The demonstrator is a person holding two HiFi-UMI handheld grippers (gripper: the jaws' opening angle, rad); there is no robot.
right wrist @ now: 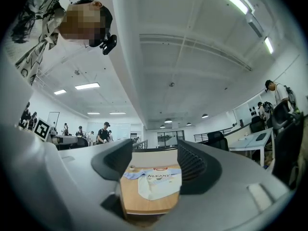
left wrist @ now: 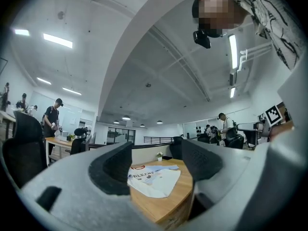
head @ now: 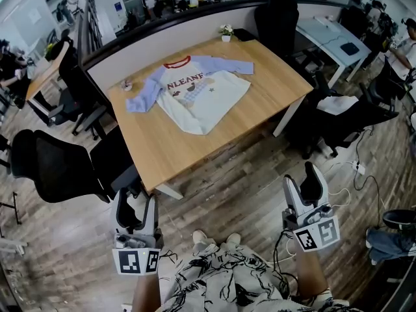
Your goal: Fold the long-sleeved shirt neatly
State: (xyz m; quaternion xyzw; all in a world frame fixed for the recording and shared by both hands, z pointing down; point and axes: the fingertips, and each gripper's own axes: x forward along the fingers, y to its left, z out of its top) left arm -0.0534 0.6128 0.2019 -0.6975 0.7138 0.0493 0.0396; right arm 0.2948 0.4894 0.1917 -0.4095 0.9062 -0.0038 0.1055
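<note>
Long-sleeved shirt [head: 195, 93]: spread flat, front up, on the far half of the table [head: 188, 158], collar toward the far edge | left gripper [head: 135, 207]: jaws apart, empty, off the near corner | right gripper [head: 303, 182]: jaws apart, empty, off the near-right edge.

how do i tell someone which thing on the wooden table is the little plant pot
Find the wooden table with the long-sleeved shirt spread on it. Follow its far edge along the curved partition, right of the shirt's collar. The plant pot is small and white, topped with greenery, standing next to a flat dark item.
</note>
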